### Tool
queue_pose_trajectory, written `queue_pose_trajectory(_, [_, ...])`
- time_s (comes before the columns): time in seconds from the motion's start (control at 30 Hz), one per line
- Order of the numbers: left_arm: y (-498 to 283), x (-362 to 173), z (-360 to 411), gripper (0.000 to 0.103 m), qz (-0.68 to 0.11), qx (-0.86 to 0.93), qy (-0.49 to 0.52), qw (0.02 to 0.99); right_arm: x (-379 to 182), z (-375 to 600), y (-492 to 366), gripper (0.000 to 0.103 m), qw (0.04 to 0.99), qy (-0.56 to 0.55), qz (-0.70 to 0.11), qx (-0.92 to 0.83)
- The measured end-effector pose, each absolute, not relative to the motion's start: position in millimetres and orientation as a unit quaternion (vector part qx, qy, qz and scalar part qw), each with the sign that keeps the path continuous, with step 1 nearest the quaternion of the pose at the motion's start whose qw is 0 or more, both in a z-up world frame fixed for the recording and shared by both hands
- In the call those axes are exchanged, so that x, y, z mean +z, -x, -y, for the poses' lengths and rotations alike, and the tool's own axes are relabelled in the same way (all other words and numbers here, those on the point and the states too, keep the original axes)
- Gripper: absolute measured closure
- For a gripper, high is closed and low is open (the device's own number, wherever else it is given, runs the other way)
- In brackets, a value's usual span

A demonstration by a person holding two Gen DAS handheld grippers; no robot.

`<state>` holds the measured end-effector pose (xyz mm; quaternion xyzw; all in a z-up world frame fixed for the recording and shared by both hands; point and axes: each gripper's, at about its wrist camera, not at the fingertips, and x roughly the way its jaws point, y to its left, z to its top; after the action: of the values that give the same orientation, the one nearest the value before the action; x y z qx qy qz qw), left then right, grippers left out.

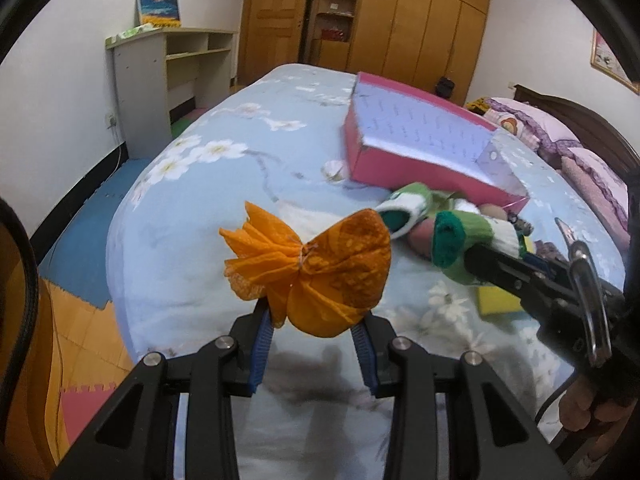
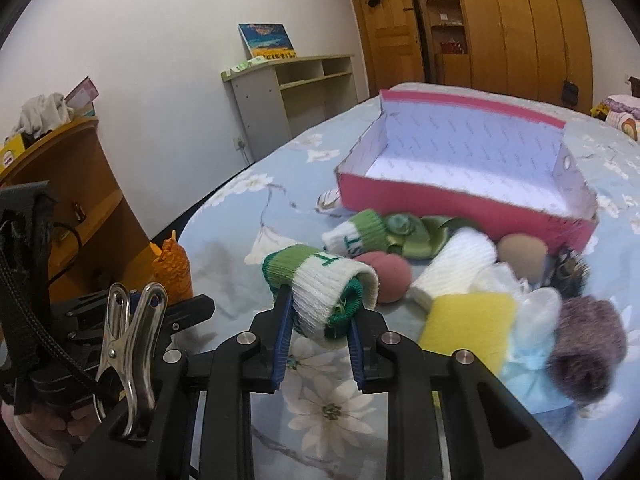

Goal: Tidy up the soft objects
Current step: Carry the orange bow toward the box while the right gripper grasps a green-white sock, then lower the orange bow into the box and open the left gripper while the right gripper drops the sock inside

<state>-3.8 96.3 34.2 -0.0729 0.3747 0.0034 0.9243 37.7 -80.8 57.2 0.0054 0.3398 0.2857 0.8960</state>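
Box first: the open pink cardboard box with a pale printed lining point(image 2: 460, 168) lies ahead of both claws on the blue flowered bed point(image 2: 320, 408), empty as far as its visible floor shows, its long axis running across the view from near left to far right, its low pink front wall facing the claws. The right claw point(image 2: 320, 320) is clamped on a rolled green-and-white knitted sock point(image 2: 320, 284), which sits crosswise between the blue pads, clear of the bedcover. From this claw the box is straight ahead and slightly to the right, with a loose heap lying between them: a second rolled green-and-white sock point(image 2: 356, 236), a green satin ribbon flower point(image 2: 412, 232), a pink round puff point(image 2: 386, 276), a white roll point(image 2: 456, 268), a yellow sponge point(image 2: 468, 320) and a purple fuzzy roll point(image 2: 588, 344). The left claw point(image 1: 316, 328) is clamped on the lower part of an orange tied cloth pouch point(image 1: 320, 268), held above the bed; from it the box lies ahead and well to the right, beyond the right claw's sock. The right claw looks nearer the box, so its load likely goes over the front wall first, carried above the heap.
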Motion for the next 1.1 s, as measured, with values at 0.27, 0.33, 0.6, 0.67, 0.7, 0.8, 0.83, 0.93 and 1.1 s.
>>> queue_pose_trajectory(0.27, [-20.8,57.1,-75.6,0.064,-0.373,-0.029,0.067,0.925,81.5,105.6,-44.5,0.078,0.906,-0.003,-0.323,0.274])
queue_pose_trajectory(0.33, [-28.0,63.6,-71.5,0.064,-0.369,-0.036,0.066,0.926,86.2,111.7,-48.9,0.078,0.907,-0.003,-0.322,0.270])
queue_pose_trajectory(0.6, [-65.9,91.2,-52.8,0.064,-0.357,-0.064,0.060,0.930,105.5,138.5,-74.0,0.078,0.918,0.001,-0.314,0.243])
queue_pose_trajectory(0.67, [-75.4,96.9,-48.4,0.064,-0.354,-0.068,0.057,0.931,109.3,144.9,-80.7,0.078,0.920,0.003,-0.312,0.236])
queue_pose_trajectory(0.7, [-79.0,99.1,-46.9,0.064,-0.353,-0.070,0.055,0.931,110.9,146.8,-83.1,0.078,0.921,0.005,-0.312,0.232])
queue_pose_trajectory(0.8, [-91.3,107.2,-41.6,0.064,-0.347,-0.075,0.046,0.934,116.0,154.1,-92.4,0.078,0.925,0.009,-0.308,0.222])
queue_pose_trajectory(0.83, [-95.0,109.2,-39.6,0.064,-0.345,-0.076,0.043,0.935,118.1,157.4,-96.9,0.078,0.927,0.009,-0.306,0.218])
queue_pose_trajectory(0.93, [-108.7,114.6,-33.2,0.064,-0.341,-0.079,0.038,0.936,121.6,164.8,-108.6,0.078,0.929,0.009,-0.302,0.212])
queue_pose_trajectory(1.1, [-132.4,115.9,-22.1,0.064,-0.345,-0.085,0.040,0.934,122.3,178.4,-133.1,0.078,0.933,0.010,-0.303,0.196])
